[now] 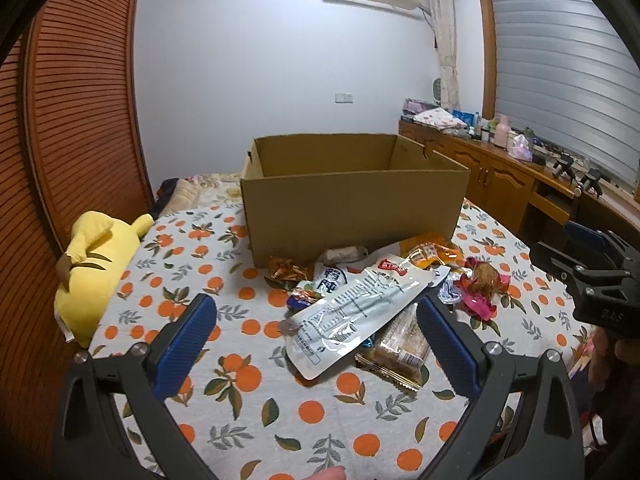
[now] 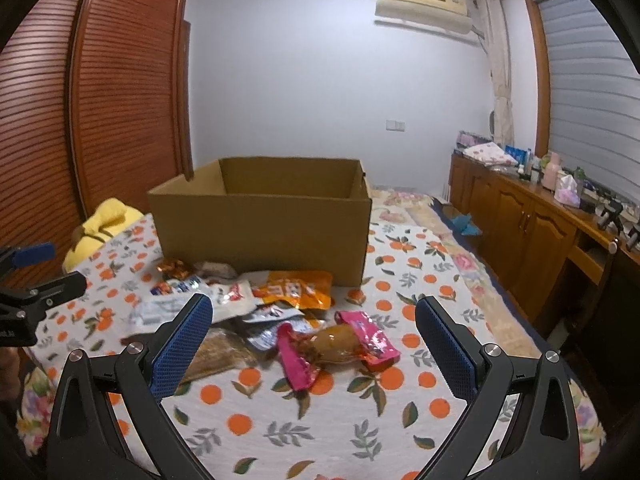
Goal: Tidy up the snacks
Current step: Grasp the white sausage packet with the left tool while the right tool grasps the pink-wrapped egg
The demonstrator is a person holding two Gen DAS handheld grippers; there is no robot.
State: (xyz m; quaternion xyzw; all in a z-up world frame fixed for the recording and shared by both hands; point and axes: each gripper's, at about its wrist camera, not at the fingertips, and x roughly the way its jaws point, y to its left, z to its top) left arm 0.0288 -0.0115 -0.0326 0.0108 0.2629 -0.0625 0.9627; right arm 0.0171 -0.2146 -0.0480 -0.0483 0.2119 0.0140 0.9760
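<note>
**Snack pile before open carton, both tools spread**

Your left gripper (image 1: pixel 316 320) hangs above the orange-print bedspread (image 1: pixel 248 412), jaws wide apart, nothing between them; ahead lies a long white pouch (image 1: pixel 352 312) atop a clear-wrapped brown pack (image 1: pixel 400 348). Your right gripper (image 2: pixel 314 320) likewise stands spread and empty, facing a pink-wrapped snack (image 2: pixel 336 344) and an orange packet (image 2: pixel 296 290). The snacks lie heaped just before the open cardboard box (image 1: pixel 352 208), near its front wall. A yellow plush toy (image 1: pixel 96 264) rests left of the box.
</note>
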